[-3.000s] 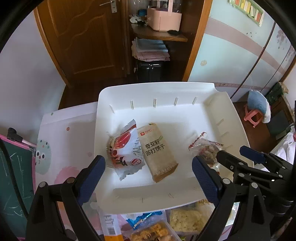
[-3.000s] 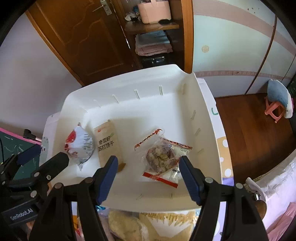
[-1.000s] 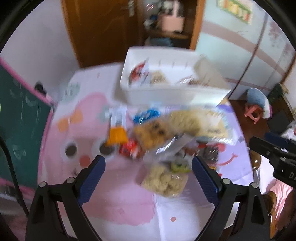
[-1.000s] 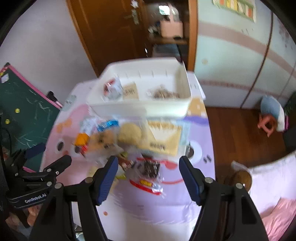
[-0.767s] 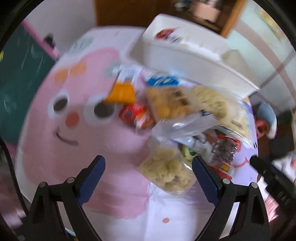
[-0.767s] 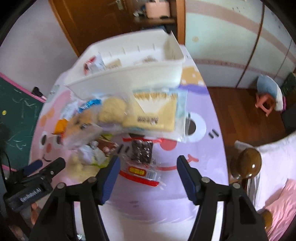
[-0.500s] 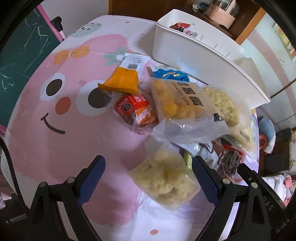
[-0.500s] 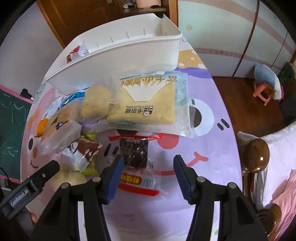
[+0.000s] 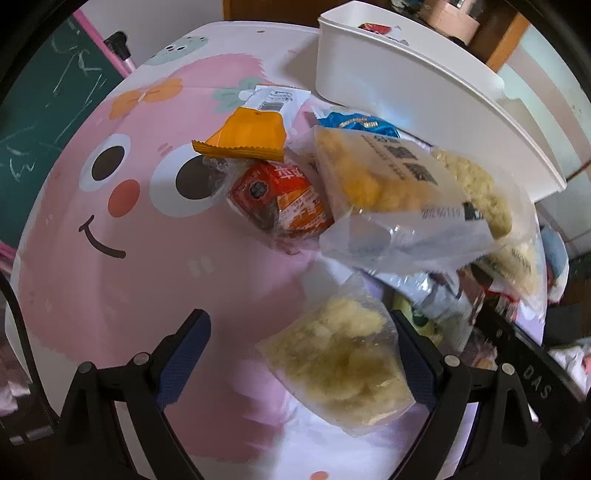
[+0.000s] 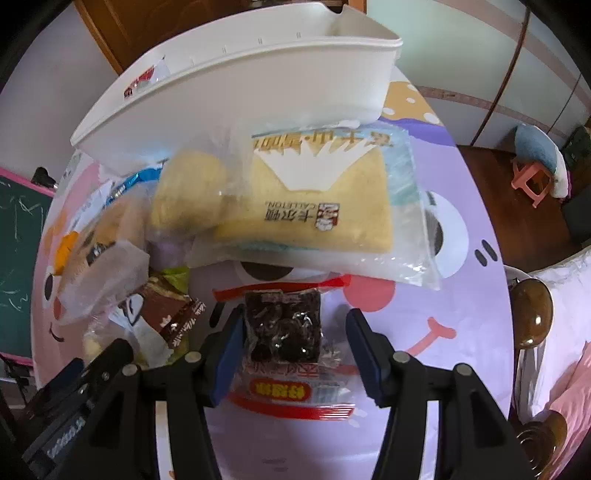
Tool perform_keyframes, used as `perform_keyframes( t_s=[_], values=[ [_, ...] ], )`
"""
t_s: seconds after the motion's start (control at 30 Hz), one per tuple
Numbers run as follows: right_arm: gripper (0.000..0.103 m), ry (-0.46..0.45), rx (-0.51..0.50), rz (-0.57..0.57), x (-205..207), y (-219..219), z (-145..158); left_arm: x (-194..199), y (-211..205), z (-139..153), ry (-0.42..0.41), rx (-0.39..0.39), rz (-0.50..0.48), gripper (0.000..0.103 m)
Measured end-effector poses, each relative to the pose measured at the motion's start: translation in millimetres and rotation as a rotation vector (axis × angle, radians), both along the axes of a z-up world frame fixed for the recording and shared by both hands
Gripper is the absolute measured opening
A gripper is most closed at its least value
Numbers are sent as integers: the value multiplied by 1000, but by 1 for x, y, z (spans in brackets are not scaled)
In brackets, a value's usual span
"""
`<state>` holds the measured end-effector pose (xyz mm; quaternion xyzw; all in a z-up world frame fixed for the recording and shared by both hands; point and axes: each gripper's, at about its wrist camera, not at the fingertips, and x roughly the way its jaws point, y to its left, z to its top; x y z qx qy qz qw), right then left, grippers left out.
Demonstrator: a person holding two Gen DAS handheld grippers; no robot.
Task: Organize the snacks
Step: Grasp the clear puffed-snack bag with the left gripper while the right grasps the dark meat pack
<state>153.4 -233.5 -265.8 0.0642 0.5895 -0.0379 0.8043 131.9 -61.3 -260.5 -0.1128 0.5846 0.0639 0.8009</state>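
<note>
One clear snack pkt [image 10: 282, 328] (red-trimmed), dark lumpy pieces inside.

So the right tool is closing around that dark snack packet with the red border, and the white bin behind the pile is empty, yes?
Not empty: the left wrist view shows a red-and-white packet inside the white bin. The right tool is indeed closing around the dark snack packet.

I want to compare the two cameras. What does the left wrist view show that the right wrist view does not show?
Only left wrist: the red packet and the left gripper over a pale yellow snack bag. Only right wrist: the right gripper closing around a dark snack packet, and the pink stool. Both: the white bin, the orange packet.
</note>
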Motion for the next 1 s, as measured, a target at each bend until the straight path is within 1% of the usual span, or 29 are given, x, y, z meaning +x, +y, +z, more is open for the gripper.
perform_keyframes(
  t_s=[0.03, 0.07, 0.17, 0.27, 0.37, 0.47, 0.53, 0.57, 0.6, 0.63, 0.67, 0.7, 0.77, 0.87, 0.93, 1.0],
  values=[
    [52, -3, -12, 12, -1, 3, -1, -2, 1, -1, 3, 8, -13, 94],
    [49, -9, -16, 20, -2, 5, -1, -4, 2, -2, 11, 16, -28, 94],
    [44, -13, -33, 36, -4, 8, -1, -13, 14, -6, 37, 4, -30, 94],
    [44, -17, -36, 42, -10, 10, -2, -23, 27, -15, 67, -1, -21, 94],
    [44, -16, -40, 46, -16, 14, -4, -29, 27, -16, 79, 22, -43, 94],
    [44, -15, -48, 51, -21, 16, -5, -38, 21, -20, 97, 74, -71, 94],
    [44, -11, -46, 49, -24, 17, -4, -43, 16, -19, 87, 77, -85, 89],
    [44, -10, -45, 50, -26, 18, -3, -46, 13, -17, 81, 74, -97, 81],
    [44, -8, -47, 52, -29, 19, -4, -50, 9, -15, 75, 77, -115, 71],
    [44, -6, -48, 53, -31, 17, -3, -52, 5, -13, 67, 79, -140, 64],
    [43, -5, -49, 53, -33, 18, -3, -53, 1, -11, 63, 79, -159, 47],
    [42, -3, -52, 53, -35, 18, -3, -56, -3, -9, 60, 90, -185, 41],
    [42, 4, -51, 54, -38, 19, -2, -58, -9, -8, 62, 103, -210, 37],
    [41, 18, -48, 49, -41, 20, -1, -57, -14, -5, 71, 96, -229, 35],
    [41, 30, -37, 46, -45, 16, 0, -60, -14, 2, 71, 91, -238, 35],
    [41, 35, -32, 47, -49, 16, 6, -64, -15, 14, 65, 84, -250, 35]
  ],
)
